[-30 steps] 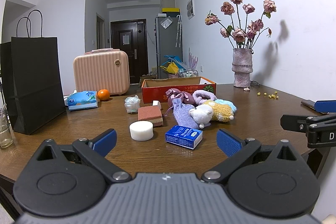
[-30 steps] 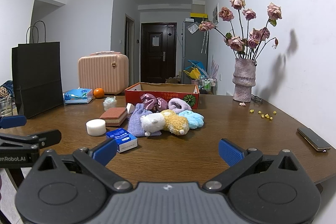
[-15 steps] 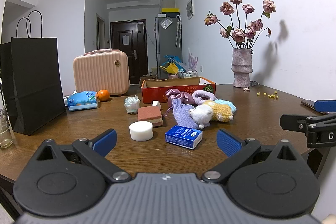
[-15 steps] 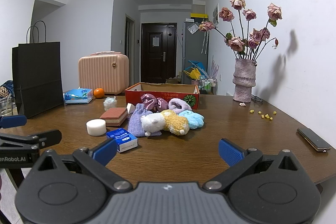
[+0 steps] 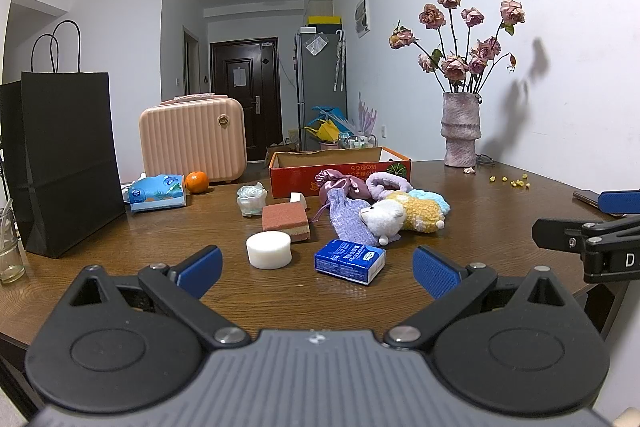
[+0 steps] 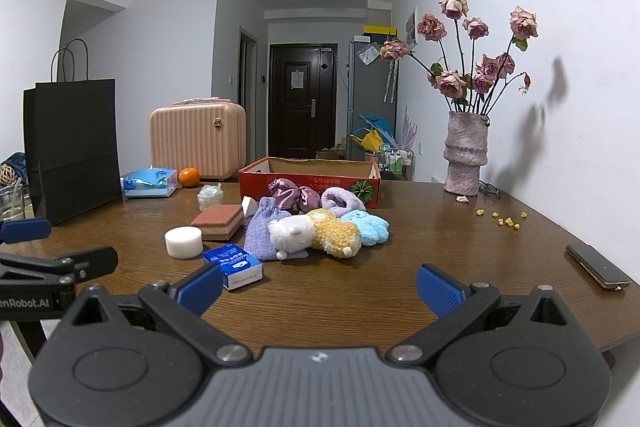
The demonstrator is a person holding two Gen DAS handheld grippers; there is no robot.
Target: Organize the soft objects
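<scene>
1. The soft pile, white plush [image 6: 294,231], yellow plush [image 6: 338,235], blue plush [image 6: 370,227] and lilac pouch [image 6: 266,227], lies mid-desk [image 6: 440,247], just in front of the red box [image 6: 308,177], which I judge to be the bin.
2. My right claw [image 6: 320,285] and left claw [image 5: 318,267] both hover spread wide, holding nothing.
3. I'd start with the white plush, nearest me, pinching its body deep.
4. The tissue pack [image 6: 236,265] and sponge [image 6: 218,222] sit close; approach from the right.
</scene>
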